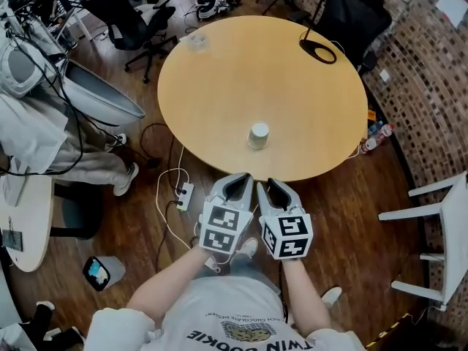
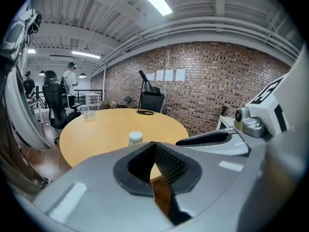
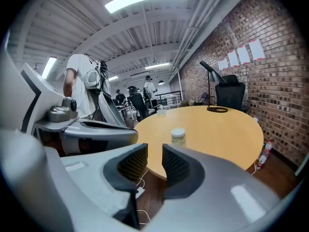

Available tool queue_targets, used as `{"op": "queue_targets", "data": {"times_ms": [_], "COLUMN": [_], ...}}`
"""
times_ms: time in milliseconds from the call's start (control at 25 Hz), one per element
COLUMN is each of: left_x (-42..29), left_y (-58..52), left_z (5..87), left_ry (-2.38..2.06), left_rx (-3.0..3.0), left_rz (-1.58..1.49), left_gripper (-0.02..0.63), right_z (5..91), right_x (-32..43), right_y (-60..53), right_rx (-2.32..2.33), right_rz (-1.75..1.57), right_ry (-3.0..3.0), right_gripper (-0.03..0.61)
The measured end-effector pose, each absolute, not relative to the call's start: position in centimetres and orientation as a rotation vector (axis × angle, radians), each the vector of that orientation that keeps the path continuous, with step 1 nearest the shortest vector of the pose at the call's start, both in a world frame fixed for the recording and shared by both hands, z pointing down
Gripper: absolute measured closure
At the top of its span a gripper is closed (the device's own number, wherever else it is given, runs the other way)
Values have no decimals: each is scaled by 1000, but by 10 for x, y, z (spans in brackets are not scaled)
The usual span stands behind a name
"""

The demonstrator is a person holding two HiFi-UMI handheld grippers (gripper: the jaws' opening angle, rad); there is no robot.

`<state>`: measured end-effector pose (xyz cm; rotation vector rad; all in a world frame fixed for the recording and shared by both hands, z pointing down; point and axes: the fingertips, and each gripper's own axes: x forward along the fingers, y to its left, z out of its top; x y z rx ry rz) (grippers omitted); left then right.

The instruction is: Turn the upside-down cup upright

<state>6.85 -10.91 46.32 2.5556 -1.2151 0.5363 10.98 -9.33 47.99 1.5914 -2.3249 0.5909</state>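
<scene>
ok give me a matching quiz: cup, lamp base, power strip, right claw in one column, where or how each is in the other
1. cup
2. lamp base
3. power strip
4. right claw

A. on the floor
B. empty, jaws apart
C. far side of the table
D. near edge of the table

Pairs: 1-D, 2-C, 3-A, 4-B
</scene>
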Motion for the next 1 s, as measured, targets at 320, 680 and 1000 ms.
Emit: {"op": "queue_targets", "data": {"times_ms": [320, 680, 1000], "left_x": [6, -46, -46], "left_y": [-40, 23, 57], "left_z": [466, 462, 456], "left_ry": [-1172, -1118, -1051], "left_rx": [2599, 2628, 2657], "left_rz": [520, 493, 471], "left_gripper": [611, 611, 611], "right_z": [472, 467, 461], "right_x": [44, -6, -7], "right_y": [-28, 39, 73], "right_rx": [1665, 1738, 1794], "right_rz": [573, 559, 551], "right_ry": [-2308, -2244, -2193], "right_gripper": [568, 575, 575]}}
